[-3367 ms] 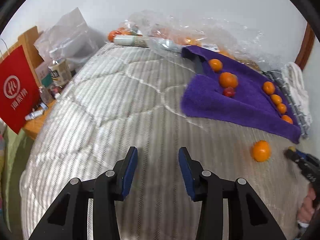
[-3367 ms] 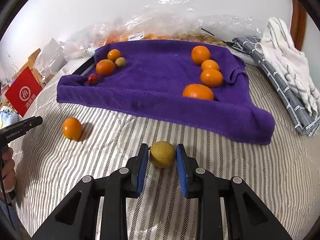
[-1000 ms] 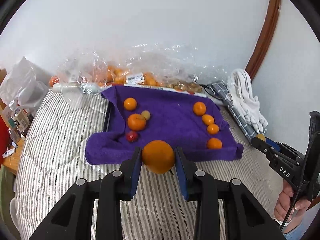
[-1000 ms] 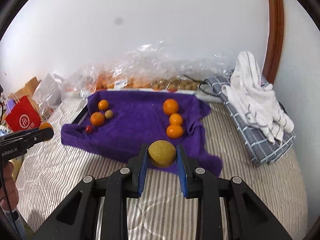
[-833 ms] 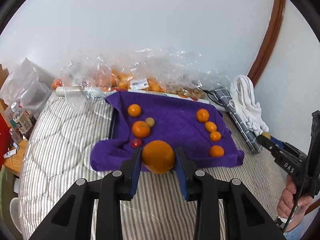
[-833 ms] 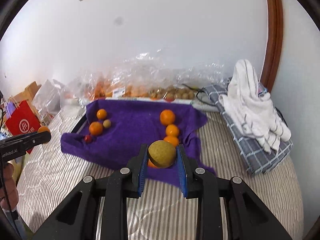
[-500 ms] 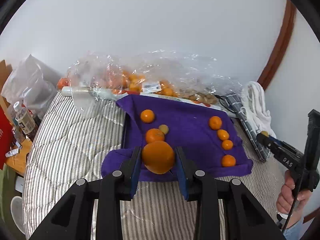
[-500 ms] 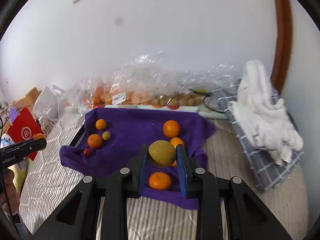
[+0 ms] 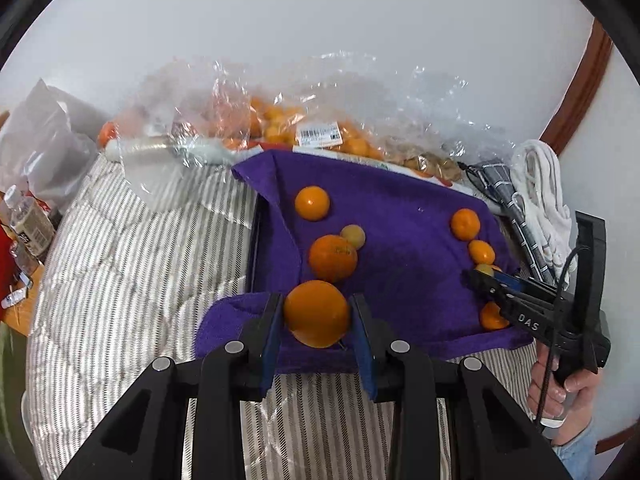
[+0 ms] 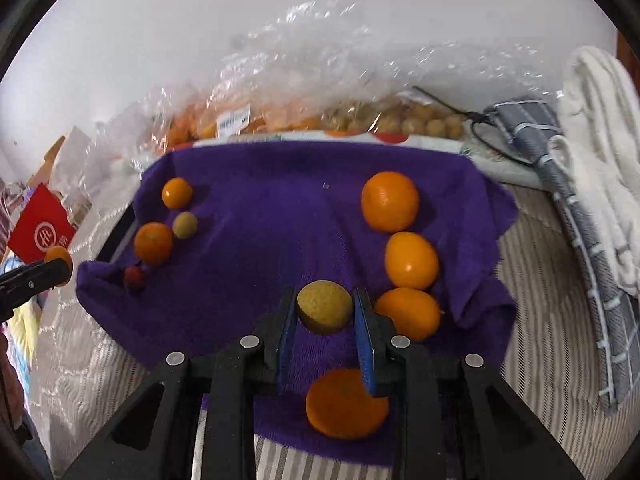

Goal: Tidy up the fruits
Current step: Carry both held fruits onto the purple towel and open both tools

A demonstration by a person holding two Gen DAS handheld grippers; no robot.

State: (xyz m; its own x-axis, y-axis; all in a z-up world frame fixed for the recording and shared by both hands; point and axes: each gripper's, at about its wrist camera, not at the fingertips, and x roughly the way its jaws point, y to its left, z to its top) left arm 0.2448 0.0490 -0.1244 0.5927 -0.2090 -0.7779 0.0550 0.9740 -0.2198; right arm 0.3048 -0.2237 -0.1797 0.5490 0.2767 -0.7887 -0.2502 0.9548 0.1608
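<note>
A purple towel [image 9: 400, 240] [image 10: 272, 224] lies on the striped bed and carries several fruits. My left gripper [image 9: 317, 314] is shut on an orange [image 9: 317, 312], held over the towel's near left corner, just in front of another orange [image 9: 333, 258] and a small yellow-green fruit [image 9: 353, 235]. My right gripper [image 10: 325, 308] is shut on a yellow-green fruit [image 10: 325, 307], held above the towel's right side beside a row of oranges [image 10: 411, 260]; one orange [image 10: 347, 404] lies under its fingers. A small red fruit [image 10: 134, 277] sits at the towel's left edge.
Clear plastic bags of fruit [image 9: 280, 120] [image 10: 320, 116] lie along the wall behind the towel. White and grey checked cloths [image 10: 592, 184] are piled at the right. A red bag [image 10: 40, 236] and bottles [image 9: 28, 224] stand left of the bed.
Both grippers have moved forward and down toward the towel, each holding its fruit. The right gripper now hangs over the row of oranges; the left is at the near left corner.
</note>
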